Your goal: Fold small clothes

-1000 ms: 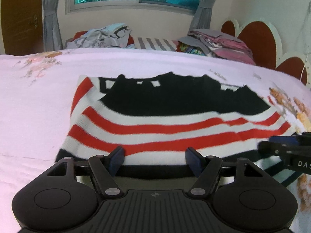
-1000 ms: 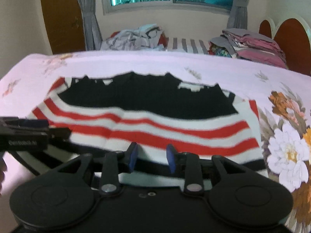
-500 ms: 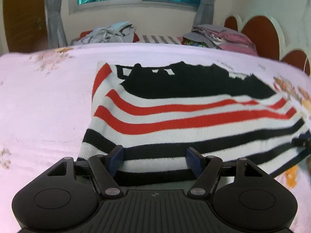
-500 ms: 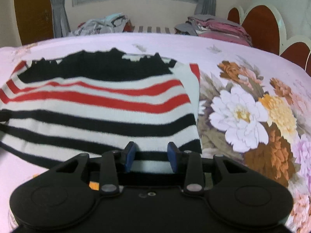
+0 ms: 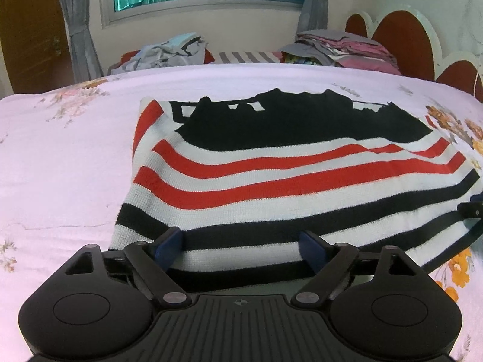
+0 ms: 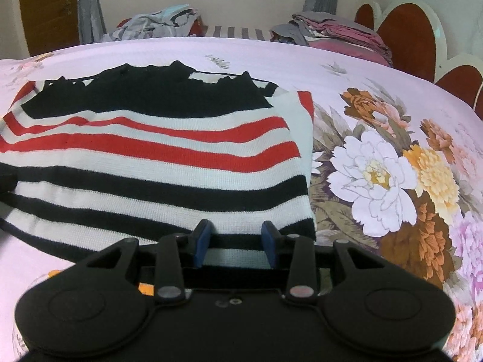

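Left wrist view: the striped sweater now lies flat on the bed, its near hem laid down. The left gripper is opening wide, letting go. The right gripper opens slightly, jaws narrow, over the hem.

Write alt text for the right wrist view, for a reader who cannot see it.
A knit sweater striped in red, white and black lies flat on a floral bedsheet, its near hem between the blue pads of the right claw, whose jaws are opening. Behind the bed, folded clothes and a loose heap sit below a window.
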